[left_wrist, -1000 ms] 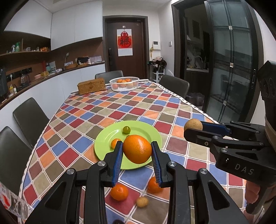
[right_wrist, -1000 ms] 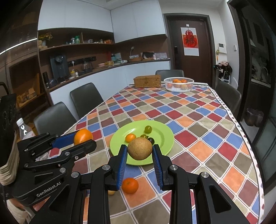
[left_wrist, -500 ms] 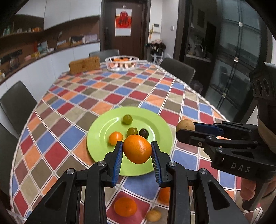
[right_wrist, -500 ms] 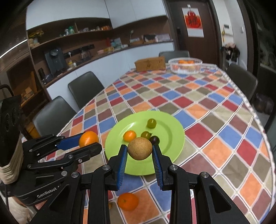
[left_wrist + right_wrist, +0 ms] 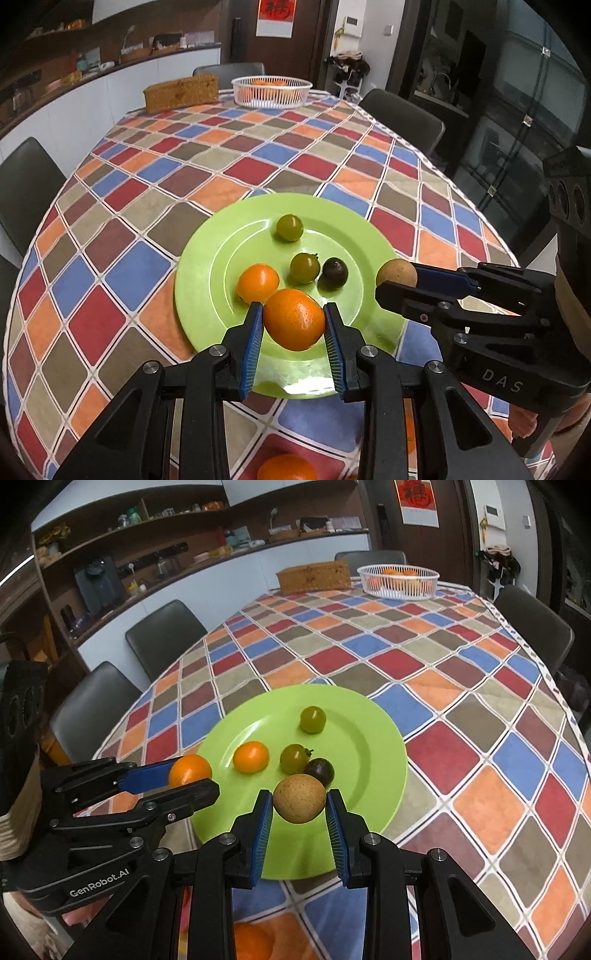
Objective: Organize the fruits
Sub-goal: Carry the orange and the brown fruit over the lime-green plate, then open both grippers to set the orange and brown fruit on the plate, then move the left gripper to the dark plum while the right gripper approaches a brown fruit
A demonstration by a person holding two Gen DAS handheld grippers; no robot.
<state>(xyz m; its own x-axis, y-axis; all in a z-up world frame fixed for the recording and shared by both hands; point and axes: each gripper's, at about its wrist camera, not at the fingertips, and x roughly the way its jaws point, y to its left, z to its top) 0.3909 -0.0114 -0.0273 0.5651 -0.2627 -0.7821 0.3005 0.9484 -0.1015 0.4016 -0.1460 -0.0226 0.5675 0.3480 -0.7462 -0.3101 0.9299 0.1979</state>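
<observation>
A: What does the left wrist view give that the right one lacks?

B: A loose orange [image 5: 286, 468] on the worktop [image 5: 258, 171] under the left tool [image 5: 294, 320], sharp; in the right view that spot is only an orange blur. The right view alone shows the shelves [image 5: 122, 535] and two chairs [image 5: 162, 635] along the side.

A: And the surface?

B: A checkered cloth, a green plate [image 5: 207, 266] carrying a small orange tomato [image 5: 258, 282], two green ones [image 5: 290, 228] and a dark one [image 5: 334, 272]. Far end: a white basket [image 5: 271, 91] of oranges beside a woven box [image 5: 181, 93].

A: The tools?

B: Left tool is clamped on a big orange [image 5: 293, 319] above the plate's near part. Right tool [image 5: 300, 800] grips a brown round fruit [image 5: 299, 798] over the plate's near-right edge. Both point forward, side by side.
</observation>
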